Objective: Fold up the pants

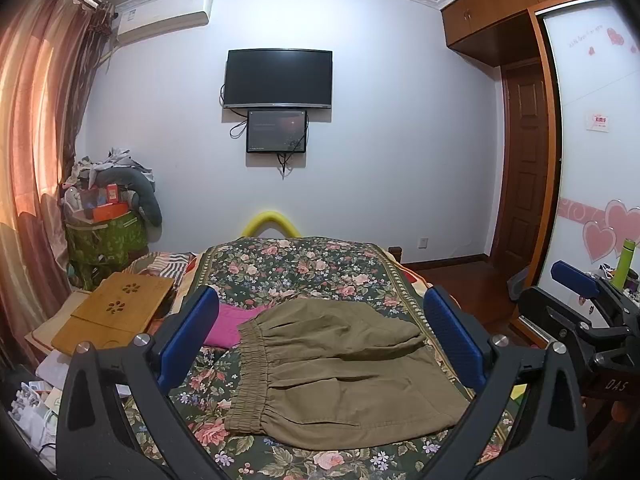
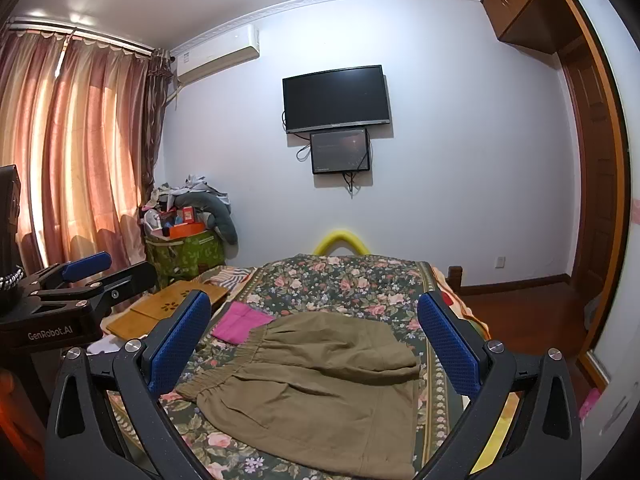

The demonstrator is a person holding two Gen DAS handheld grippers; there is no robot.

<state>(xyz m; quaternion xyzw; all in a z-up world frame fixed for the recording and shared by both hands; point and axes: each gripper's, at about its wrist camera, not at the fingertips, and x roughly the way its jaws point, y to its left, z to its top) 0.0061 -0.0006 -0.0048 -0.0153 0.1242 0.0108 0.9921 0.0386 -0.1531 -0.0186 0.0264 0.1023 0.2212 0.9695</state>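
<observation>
Olive-green pants [image 1: 340, 368] lie folded into a compact stack on the floral bedspread [image 1: 296, 268], elastic waistband to the left; they also show in the right wrist view [image 2: 320, 384]. My left gripper [image 1: 320, 344] is open and empty, held above the pants, its blue pads [image 1: 188, 340] wide apart. My right gripper [image 2: 316, 344] is open and empty too, above the same stack. The right gripper also shows at the right edge of the left wrist view [image 1: 576, 284]. The left gripper shows at the left of the right wrist view [image 2: 88, 264].
A pink cloth [image 1: 232, 324] lies on the bed just left of the pants. A wooden lap tray [image 1: 116, 312] sits at the bed's left side. A green hamper [image 1: 104, 240] piled with things stands by the curtains. Wardrobe and door are at right.
</observation>
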